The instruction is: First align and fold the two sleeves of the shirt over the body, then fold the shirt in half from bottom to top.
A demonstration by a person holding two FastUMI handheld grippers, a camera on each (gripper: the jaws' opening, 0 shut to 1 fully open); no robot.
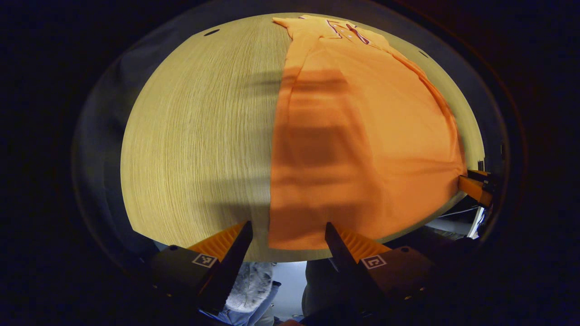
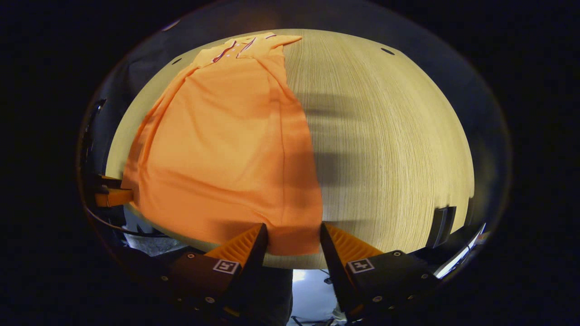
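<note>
Shirt (image 1: 362, 149) fabric is laid flat on the wooden table (image 1: 199, 149), sleeves already folded over the body, collar at the far edge. Both claws are held released at the near hem: the left claw (image 1: 288, 235) at 1 corner, the right claw (image 2: 293, 237) at the other.

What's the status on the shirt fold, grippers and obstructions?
Left gripper open, right gripper open, both at hem corners. Orange shirt flat on table, sleeves folded in. Nothing obstructing.
</note>
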